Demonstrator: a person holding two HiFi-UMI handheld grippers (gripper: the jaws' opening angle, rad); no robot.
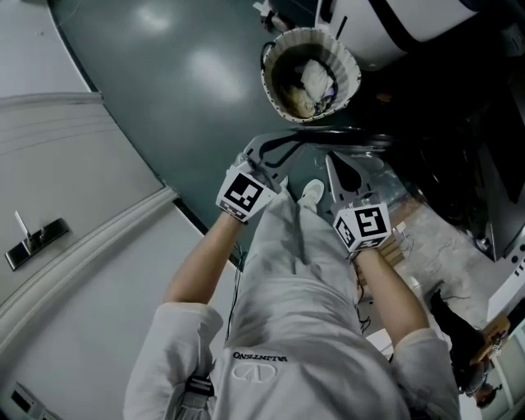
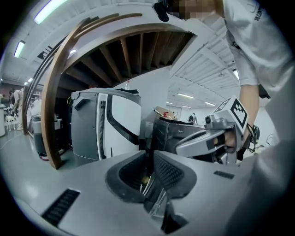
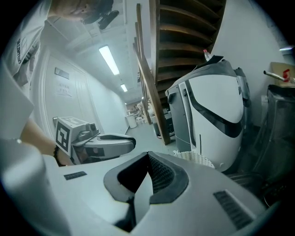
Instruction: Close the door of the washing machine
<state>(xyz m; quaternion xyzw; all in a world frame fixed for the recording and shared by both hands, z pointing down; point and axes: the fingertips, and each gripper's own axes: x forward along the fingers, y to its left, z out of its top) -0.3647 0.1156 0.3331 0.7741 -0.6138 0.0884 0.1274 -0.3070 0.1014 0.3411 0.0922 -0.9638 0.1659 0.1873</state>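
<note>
The washing machine [image 2: 108, 129] is a white cabinet with a black curved band, standing ahead of both grippers [image 3: 216, 115]; its white top shows at the upper right of the head view [image 1: 410, 20]. I cannot make out its door. My left gripper [image 1: 271, 152] is held low in front of the person's leg, its jaws [image 2: 148, 159] a narrow slit apart with nothing between them. My right gripper [image 1: 349, 160] hangs beside it at the same height, its jaws [image 3: 147, 156] meeting at the tips and empty. Each gripper shows in the other's view.
A white woven basket [image 1: 310, 74] with laundry in it stands on the dark floor in front of the machine. A dark cabinet [image 2: 175, 131] stands to the machine's right. A curved wooden stair beam [image 2: 50, 106] rises on the left. Cardboard and clutter [image 1: 443, 238] lie on the right.
</note>
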